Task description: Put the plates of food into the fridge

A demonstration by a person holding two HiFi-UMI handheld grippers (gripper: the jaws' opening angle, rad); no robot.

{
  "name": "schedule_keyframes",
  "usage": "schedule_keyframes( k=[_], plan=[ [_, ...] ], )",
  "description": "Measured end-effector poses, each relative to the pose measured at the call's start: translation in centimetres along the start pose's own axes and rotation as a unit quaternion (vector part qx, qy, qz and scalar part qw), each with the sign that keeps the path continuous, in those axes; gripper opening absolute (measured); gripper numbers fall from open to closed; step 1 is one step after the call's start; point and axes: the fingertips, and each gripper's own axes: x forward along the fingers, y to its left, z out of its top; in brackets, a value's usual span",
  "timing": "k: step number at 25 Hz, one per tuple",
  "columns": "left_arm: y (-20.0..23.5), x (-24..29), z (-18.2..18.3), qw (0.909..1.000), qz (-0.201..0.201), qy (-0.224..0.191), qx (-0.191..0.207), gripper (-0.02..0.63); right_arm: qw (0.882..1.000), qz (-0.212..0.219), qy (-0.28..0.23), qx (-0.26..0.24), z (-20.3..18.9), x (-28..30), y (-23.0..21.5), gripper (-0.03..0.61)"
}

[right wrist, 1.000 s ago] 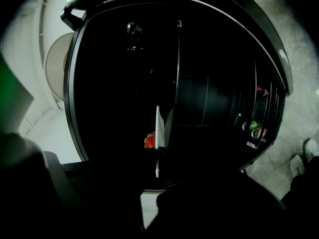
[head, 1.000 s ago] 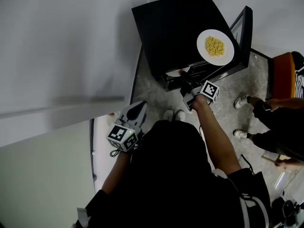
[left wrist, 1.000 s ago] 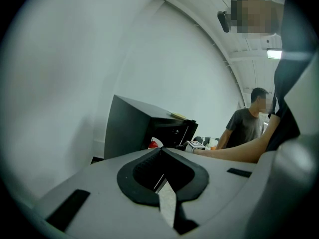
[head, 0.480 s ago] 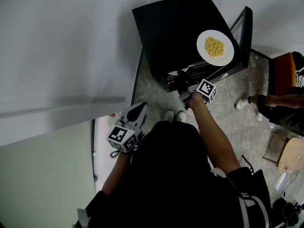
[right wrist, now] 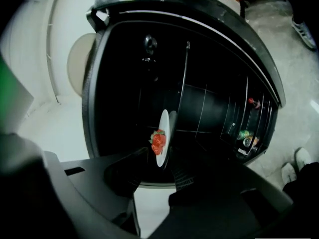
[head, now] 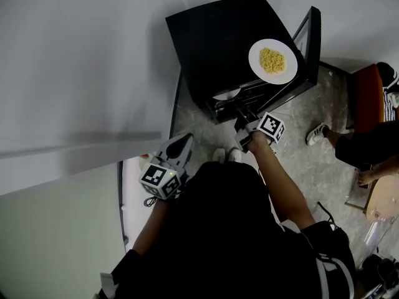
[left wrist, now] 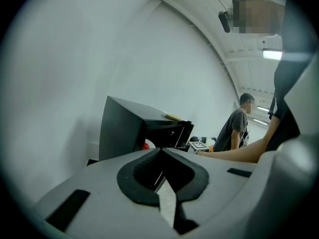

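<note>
Right gripper (right wrist: 158, 159) is at the mouth of the open fridge (head: 218, 48). Its jaws have just been opening and now stand wide. The near rim of the strawberry plate (right wrist: 165, 121) is still in the gap, with the pads off it as far as we can see. That plate is inside the fridge, apparently resting on a shelf near the front. Left gripper (left wrist: 160, 152) hangs back by the body, jaws together on nothing. The second plate (head: 255, 64), with its heap of yellow food, sits on the fridge top, close to the door side.

Risks as we judge them:
- A jaw may catch the plate rim when the right gripper pulls out. That could drag the plate off the shelf front.
- The strawberries (right wrist: 158, 141) are loose and rounded, so a jolt could roll them off.
- The top plate is near the edge, and a clumsy reach or a tilted lift could spill its loose food.
- The door (head: 308, 48) could swing in on the arm.

Materials:
- The fridge is a black box with a smooth shell and thin rails inside.
- Small bottles or cans (right wrist: 246, 136) sit in the door rack.
- Both plates are white, round and shallow, probably glazed and slippery.
- The berries are red and lumpy.
- We can't tell whether the yellow food is noodles or rice.
- The jaws are grey plastic with black ribbed pads.
</note>
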Motion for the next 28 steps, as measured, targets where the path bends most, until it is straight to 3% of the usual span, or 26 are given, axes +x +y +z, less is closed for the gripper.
schedule_keyframes(
  k=[9,15,18,28],
  plan=[
    [-1.2,0.8,0.2,0.9997,-0.014,-0.003,0.018,0.021,0.999,0.031,-0.013,0.026,0.0,-3.6,2.0,0.127],
    [-2.2,1.3,0.6,0.9992,-0.036,-0.018,0.009,0.021,0.998,0.048,-0.027,0.025,0.9,-5.5,3.4,0.127],
    [-2.8,1.7,0.4,0.9986,-0.044,-0.012,0.025,0.021,0.998,0.05,-0.031,0.015,1.4,-6.4,4.2,0.127],
    [-3.8,2.9,0.1,0.9974,-0.065,-0.005,0.029,0.021,0.993,0.087,-0.081,0.004,5.9,-8.5,8.7,0.127]
  ],
)
